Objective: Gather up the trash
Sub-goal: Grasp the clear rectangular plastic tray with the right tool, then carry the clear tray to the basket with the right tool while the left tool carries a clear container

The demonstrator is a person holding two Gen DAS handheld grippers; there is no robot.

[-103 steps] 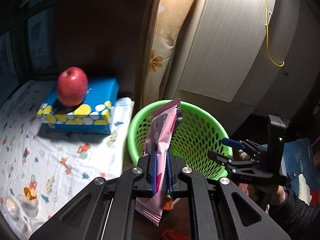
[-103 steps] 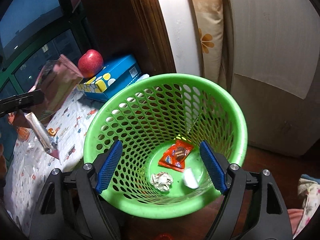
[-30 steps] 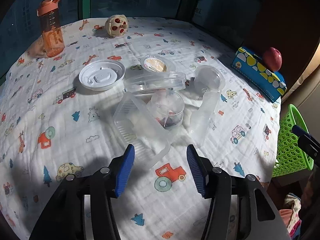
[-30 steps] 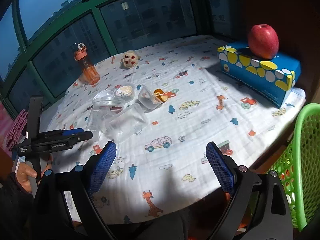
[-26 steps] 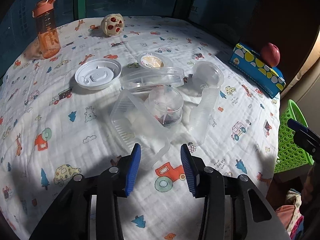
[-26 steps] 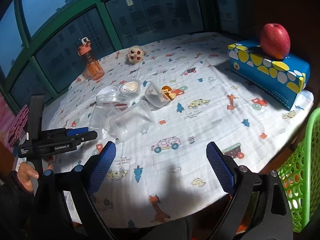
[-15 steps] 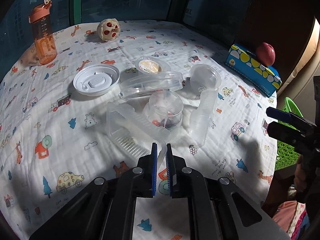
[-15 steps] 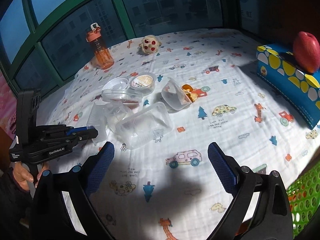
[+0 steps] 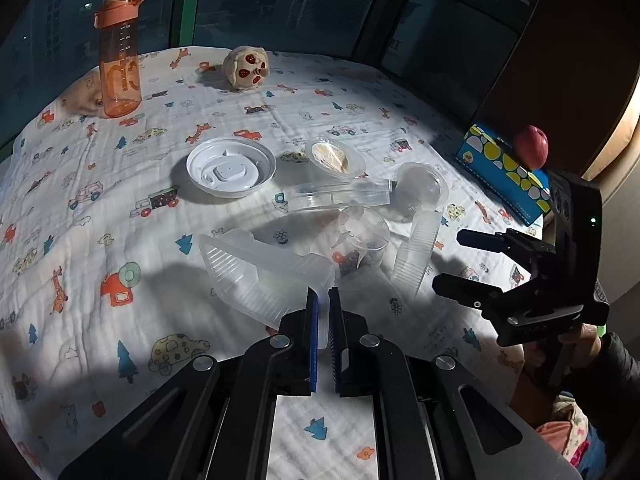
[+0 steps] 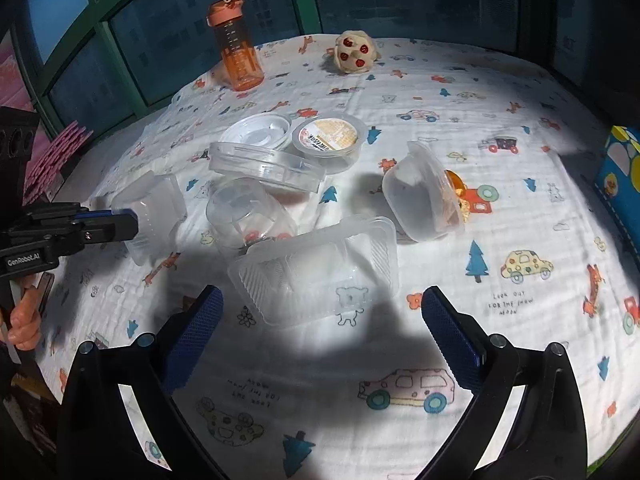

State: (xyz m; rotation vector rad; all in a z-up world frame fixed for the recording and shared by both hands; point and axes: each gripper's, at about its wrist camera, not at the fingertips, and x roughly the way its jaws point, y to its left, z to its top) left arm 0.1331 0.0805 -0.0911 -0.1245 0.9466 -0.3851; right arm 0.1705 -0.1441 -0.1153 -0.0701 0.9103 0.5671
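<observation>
Found left tongs (image 9: 323, 312) clamped on the thin rim of the clear container (image 9: 256, 272) near the worktop (image 9: 120, 208) front edge, right tongs (image 10: 320, 312) spread apart above a second tray (image 10: 316, 268); judged slippage or rim buckling likely from so narrow, off-centre a grip.
</observation>
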